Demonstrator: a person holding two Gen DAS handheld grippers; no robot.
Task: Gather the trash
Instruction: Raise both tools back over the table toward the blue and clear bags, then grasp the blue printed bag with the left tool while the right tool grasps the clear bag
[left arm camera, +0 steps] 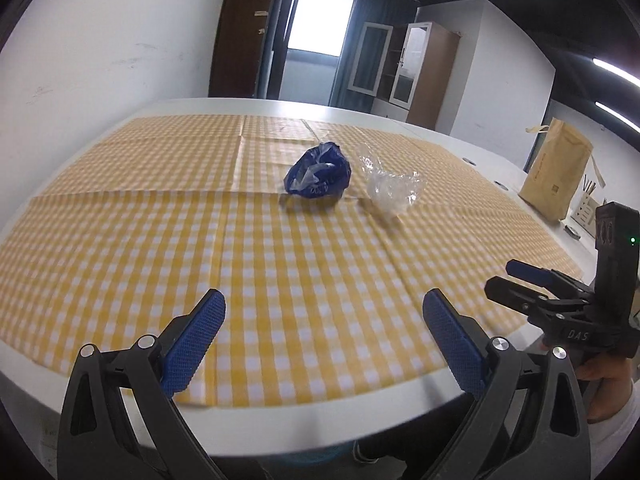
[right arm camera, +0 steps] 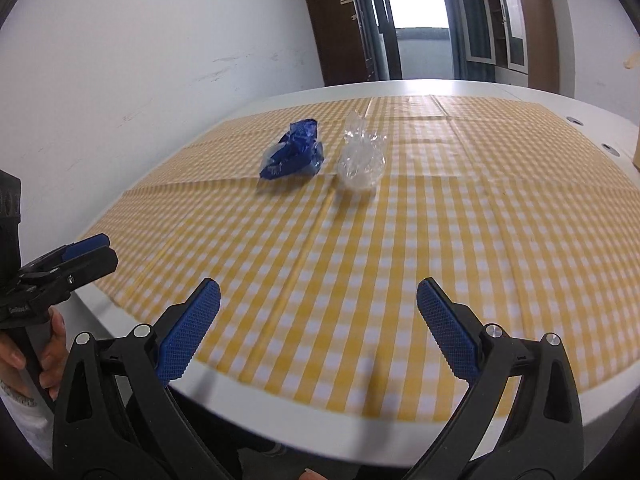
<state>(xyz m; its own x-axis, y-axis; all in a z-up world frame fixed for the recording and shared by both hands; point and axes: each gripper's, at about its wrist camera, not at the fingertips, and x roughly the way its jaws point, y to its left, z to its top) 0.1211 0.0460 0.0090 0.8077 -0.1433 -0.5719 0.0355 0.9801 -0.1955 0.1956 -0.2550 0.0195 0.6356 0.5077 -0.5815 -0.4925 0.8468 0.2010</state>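
A crumpled blue plastic wrapper (left arm camera: 318,172) (right arm camera: 293,154) lies on the yellow checked tablecloth (left arm camera: 200,240) (right arm camera: 460,240), far from both grippers. Just to its right rests a crumpled clear plastic wrapper (left arm camera: 392,188) (right arm camera: 361,160). My left gripper (left arm camera: 323,312) hovers open over the near edge of the cloth, nothing between its blue pads. My right gripper (right arm camera: 318,300) is open too and equally empty, near the table's front edge. Each gripper shows in the other's view: the right gripper (left arm camera: 508,278) at the right edge, the left gripper (right arm camera: 94,250) at the left edge, each held by a hand.
The white table (left arm camera: 280,428) (right arm camera: 304,428) reaches past the cloth on all sides. A tan paper bag (left arm camera: 556,172) stands at the table's far right, with small items beside it. A white wall runs along the left; cabinets and a doorway lie behind.
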